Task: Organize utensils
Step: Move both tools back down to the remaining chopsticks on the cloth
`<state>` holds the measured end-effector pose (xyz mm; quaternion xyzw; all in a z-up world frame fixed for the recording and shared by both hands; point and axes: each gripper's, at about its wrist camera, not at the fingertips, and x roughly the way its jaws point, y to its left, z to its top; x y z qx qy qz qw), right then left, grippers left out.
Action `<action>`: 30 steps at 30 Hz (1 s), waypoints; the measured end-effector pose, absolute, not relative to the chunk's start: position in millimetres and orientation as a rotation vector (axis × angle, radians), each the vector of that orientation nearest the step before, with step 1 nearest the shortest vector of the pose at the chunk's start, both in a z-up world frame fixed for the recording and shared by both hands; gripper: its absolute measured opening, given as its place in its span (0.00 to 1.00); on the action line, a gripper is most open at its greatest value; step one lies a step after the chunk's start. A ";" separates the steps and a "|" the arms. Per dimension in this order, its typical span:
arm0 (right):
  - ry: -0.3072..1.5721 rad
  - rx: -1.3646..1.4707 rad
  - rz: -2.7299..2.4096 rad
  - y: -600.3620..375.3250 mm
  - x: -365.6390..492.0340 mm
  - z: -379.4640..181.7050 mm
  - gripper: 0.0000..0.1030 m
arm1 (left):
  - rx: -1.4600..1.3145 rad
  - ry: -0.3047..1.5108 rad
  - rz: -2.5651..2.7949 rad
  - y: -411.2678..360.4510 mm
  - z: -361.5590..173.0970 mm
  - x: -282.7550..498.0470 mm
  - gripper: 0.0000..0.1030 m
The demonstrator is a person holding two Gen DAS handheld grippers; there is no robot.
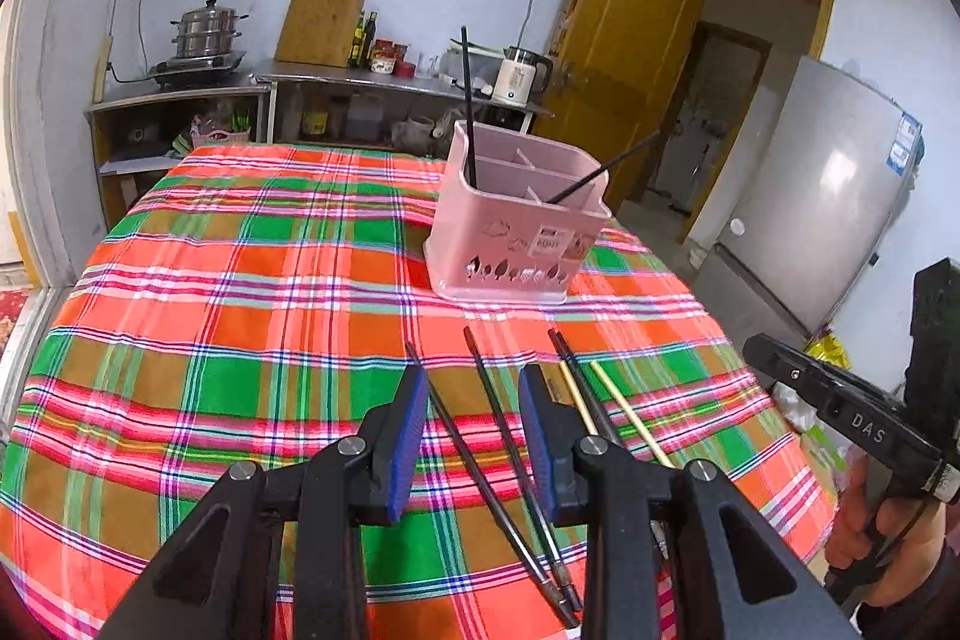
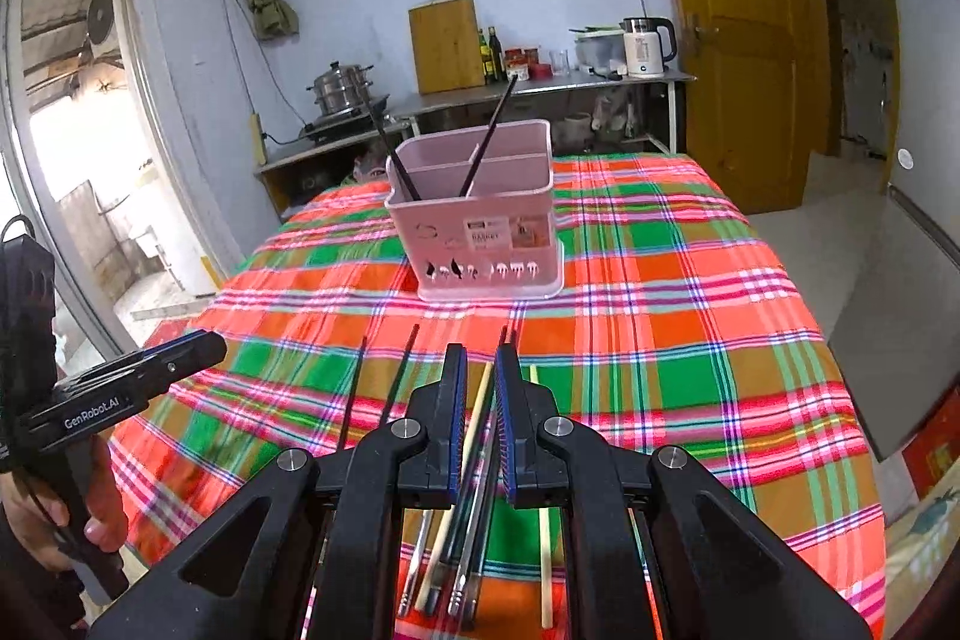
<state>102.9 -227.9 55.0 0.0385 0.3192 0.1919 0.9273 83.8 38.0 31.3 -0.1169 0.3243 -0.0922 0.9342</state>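
Observation:
A pink utensil holder (image 1: 516, 220) stands on the plaid tablecloth (image 1: 240, 316), with two black chopsticks (image 1: 467, 100) leaning in it; it also shows in the right wrist view (image 2: 480, 220). Several loose chopsticks lie near the front edge: dark ones (image 1: 498, 460) and pale wooden ones (image 1: 630, 412). My left gripper (image 1: 474, 400) is open above two dark chopsticks. My right gripper (image 2: 480, 376) hovers low over a pale chopstick (image 2: 474, 424) and dark ones (image 2: 480, 520), its jaws narrowly apart and not gripping. Another pale chopstick (image 2: 545, 550) lies to its right.
A counter (image 2: 540, 85) at the back holds a steamer pot (image 1: 204, 34), cutting board (image 1: 324, 16), bottles and a kettle (image 2: 645, 46). A yellow door (image 1: 630, 58) and a fridge (image 1: 828, 196) stand to the right. The table edge drops off at the right.

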 end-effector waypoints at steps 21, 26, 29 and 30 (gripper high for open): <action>0.877 0.047 0.387 -199.0 180.1 -9.4 0.09 | -0.326 0.942 -0.163 39.3 -48.7 175.0 0.30; 0.920 0.024 0.403 -187.5 206.6 -20.8 0.09 | -0.344 0.968 -0.159 38.7 -57.4 188.4 0.30; 0.940 0.010 0.400 -182.7 218.9 -26.7 0.09 | -0.343 0.973 -0.156 36.7 -56.8 193.8 0.30; 0.946 0.008 0.397 -182.4 222.1 -28.3 0.09 | -0.341 0.974 -0.156 35.8 -56.6 195.5 0.30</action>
